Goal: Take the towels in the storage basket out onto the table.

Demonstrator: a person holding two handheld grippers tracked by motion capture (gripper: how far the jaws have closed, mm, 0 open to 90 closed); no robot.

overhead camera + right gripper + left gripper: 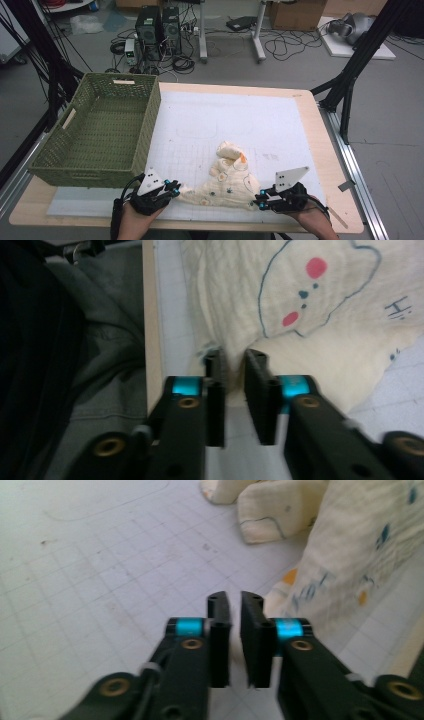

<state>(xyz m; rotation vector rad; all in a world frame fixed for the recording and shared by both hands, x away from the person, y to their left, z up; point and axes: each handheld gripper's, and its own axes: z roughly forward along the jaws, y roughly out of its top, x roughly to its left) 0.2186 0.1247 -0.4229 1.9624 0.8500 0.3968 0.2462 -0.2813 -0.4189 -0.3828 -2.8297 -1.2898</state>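
**Soft garment, loose at both ends: take it by the hems**

The cream baby garment (225, 182) lies crumpled at the lower centre of the high view, on the white mat (280, 125), with the green wicker basket (100, 132) at the left. You have the left gripper (176, 189) at its left corner and the right gripper (257, 202) at its right corner. In the left gripper view the jaws stand slightly apart with nothing between them, the cloth just to their right. In the right gripper view the jaws are likewise a little spread, with the hem at their tips but not pinched. Expect light, limp, wrinkly cotton that sags and folds when lifted. Grip a doubled hem or seam at each corner, not a single layer.
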